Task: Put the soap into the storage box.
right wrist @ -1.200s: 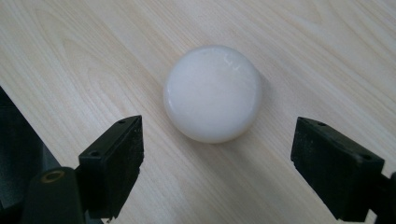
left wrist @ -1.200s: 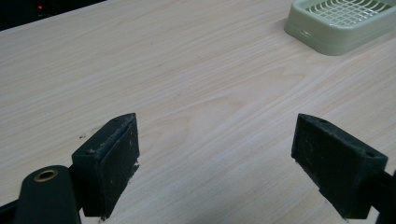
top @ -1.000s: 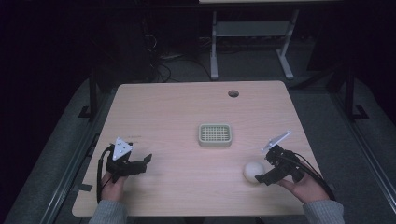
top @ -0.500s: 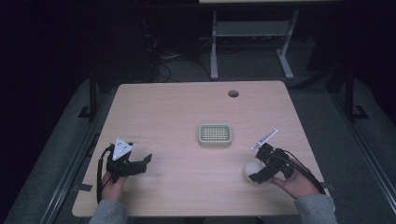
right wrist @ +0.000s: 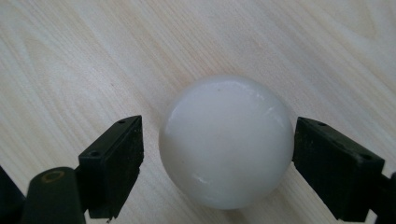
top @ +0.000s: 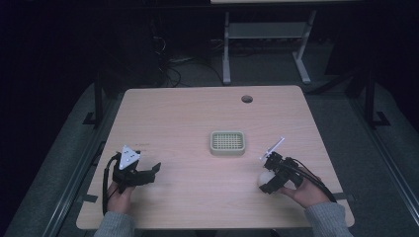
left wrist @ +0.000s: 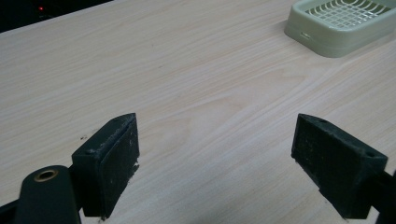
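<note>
A glossy white ball rests on the pale wooden table at the near right. My right gripper is open and straddles it: the right pad is at the ball's side, while the left pad stands a little off it. In the high view the ball peeks out at the tip of the right gripper. My left gripper lies at the near left, open with nothing between its pads.
A pale green slotted tray sits near the table's middle, between the two grippers and farther back; its wall appears at the upper right of the left gripper view. A round cable hole lies toward the far edge.
My right gripper has slid left toward the ball and now has it between its jaws. The left gripper has stayed put.
</note>
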`<state>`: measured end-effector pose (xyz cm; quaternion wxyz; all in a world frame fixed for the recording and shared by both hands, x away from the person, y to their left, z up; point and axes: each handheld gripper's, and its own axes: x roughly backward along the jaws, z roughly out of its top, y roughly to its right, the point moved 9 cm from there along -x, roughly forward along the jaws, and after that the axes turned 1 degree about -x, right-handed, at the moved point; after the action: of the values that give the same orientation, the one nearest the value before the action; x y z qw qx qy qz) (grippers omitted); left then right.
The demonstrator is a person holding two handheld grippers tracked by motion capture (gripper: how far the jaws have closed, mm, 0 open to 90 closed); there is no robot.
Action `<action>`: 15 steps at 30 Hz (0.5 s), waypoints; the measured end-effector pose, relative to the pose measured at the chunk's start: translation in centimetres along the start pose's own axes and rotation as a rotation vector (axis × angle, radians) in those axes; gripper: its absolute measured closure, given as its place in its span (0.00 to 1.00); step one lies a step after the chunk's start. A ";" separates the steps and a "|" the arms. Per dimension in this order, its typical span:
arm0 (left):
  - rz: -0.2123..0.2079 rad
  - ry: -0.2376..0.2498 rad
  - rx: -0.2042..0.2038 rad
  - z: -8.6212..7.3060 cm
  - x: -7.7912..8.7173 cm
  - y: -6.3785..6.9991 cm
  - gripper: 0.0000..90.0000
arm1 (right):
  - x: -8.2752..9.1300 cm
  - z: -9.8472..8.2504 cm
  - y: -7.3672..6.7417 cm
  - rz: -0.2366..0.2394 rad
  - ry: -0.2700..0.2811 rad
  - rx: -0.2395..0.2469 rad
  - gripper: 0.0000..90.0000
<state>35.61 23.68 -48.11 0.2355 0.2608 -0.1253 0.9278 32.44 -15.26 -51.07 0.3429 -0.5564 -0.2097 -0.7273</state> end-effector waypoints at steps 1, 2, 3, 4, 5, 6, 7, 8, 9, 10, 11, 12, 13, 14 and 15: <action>0.000 0.000 -0.001 0.0 0.0 0.0 0.17 | -0.1 0.0 0.0 -0.003 -0.006 0.002 0.18; 0.000 0.002 0.002 0.0 0.0 0.0 0.17 | -0.3 0.0 0.0 -0.006 -0.015 0.002 0.18; 0.001 0.002 0.002 0.0 0.0 0.0 0.16 | -0.4 0.0 0.1 -0.010 -0.020 0.002 0.18; 0.000 0.001 0.001 0.0 0.0 0.0 0.16 | -0.4 0.0 0.1 -0.011 -0.023 0.003 0.18; 0.001 0.001 0.000 0.0 0.0 0.0 0.16 | -0.5 0.0 0.1 -0.011 -0.024 0.006 0.18; 0.000 -0.001 -0.001 0.0 0.0 0.0 0.16 | -0.6 0.0 0.1 -0.014 -0.029 0.006 0.18; 0.000 0.000 -0.001 0.0 0.0 0.0 0.16 | -0.7 -0.1 0.1 -0.011 -0.031 0.006 0.18; -0.001 0.000 -0.001 0.0 0.0 0.0 0.16 | -0.8 -0.1 0.1 -0.011 -0.035 0.006 0.18; -0.001 0.001 0.002 0.0 0.0 0.0 0.17 | -1.0 -0.2 0.2 -0.015 -0.044 0.003 0.18; 0.000 0.001 0.005 0.0 0.0 0.0 0.17 | -1.1 -0.3 0.3 -0.019 -0.052 0.004 0.18; 0.000 -0.001 0.008 0.0 -0.1 0.0 0.16 | -1.2 -0.4 0.3 -0.020 -0.058 0.003 0.18; 0.001 -0.002 0.008 0.0 -0.1 0.0 0.16 | -1.4 -0.4 0.3 -0.019 -0.061 0.004 0.19; 0.002 -0.001 0.009 0.0 -0.1 0.0 0.16 | -1.4 -0.4 0.3 -0.020 -0.062 0.005 0.19; 0.001 0.001 0.007 0.0 0.0 0.0 0.16 | -1.5 -0.4 0.3 -0.019 -0.063 0.005 0.19; 0.001 0.002 0.005 0.0 0.0 0.0 0.16 | -1.6 -0.4 0.4 -0.017 -0.067 0.005 0.19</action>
<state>35.64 23.68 -48.09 0.2345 0.2606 -0.1228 0.9285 32.67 -15.36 -52.72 0.3308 -0.5776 -0.2277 -0.7107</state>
